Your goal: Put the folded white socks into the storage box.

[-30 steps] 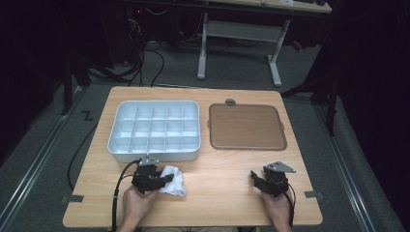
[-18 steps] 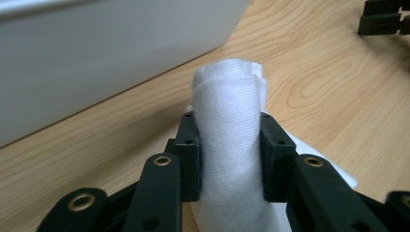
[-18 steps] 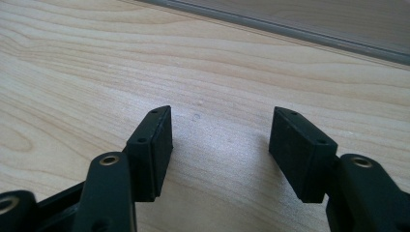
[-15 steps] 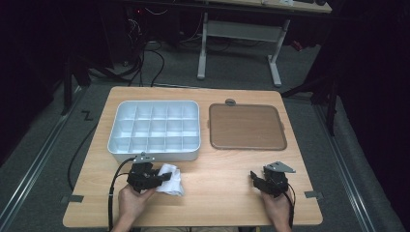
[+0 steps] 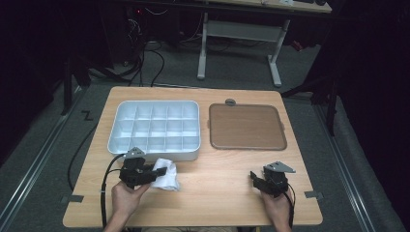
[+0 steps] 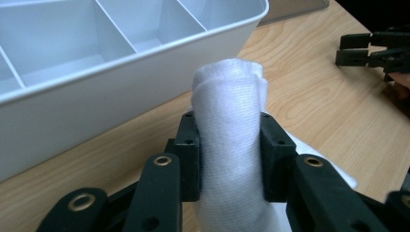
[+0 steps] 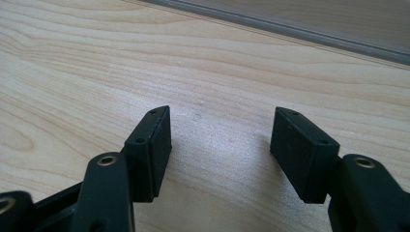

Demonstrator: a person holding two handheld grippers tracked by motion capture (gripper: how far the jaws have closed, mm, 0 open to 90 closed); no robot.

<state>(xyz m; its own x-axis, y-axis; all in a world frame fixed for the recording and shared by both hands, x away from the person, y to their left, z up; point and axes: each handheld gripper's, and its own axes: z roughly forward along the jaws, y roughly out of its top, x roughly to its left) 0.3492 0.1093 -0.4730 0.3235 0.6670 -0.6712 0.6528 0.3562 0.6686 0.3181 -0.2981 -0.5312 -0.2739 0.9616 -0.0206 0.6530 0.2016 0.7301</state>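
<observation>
1. Left gripper [image 5: 162, 170] in the lower left of the high view, clamped on a white cloth [image 5: 166, 177]; hand [image 5: 124, 199] gripping its body from the bottom edge, black cable looping down to the left.
2. In the left gripper view, cloth [image 6: 229, 140] pinched between the two black pads [image 6: 189, 159] at centre frame, bunched into an upright roll rising above the jaw tips; a looser fold trailing onto the wood at lower right.
3. Cloth placed just below the near wall of the white compartment tray [image 5: 116, 126] in the high view, close to it; contact with the wall not possible to tell.
4. Tray seen again across the upper left of the left gripper view [image 6: 121, 92], compartments empty as far as visible.
5. Brown flat tray [image 5: 246, 126] right of the white one, centre right of the high view; small grey round piece [image 5: 230, 102] at its top edge.
6. Right gripper [image 5: 255, 179] in the lower right of the high view, well apart from the cloth, held by the other hand [image 5: 278, 208].
7. In the right gripper view, jaws wide apart with nothing between; only bare wooden table [image 7: 217, 63] beyond the pads [image 7: 154, 145], a grey-edged strip crossing the upper right corner.
8. Right gripper also visible far off at the upper right of the left gripper view [image 6: 372, 50].
</observation>
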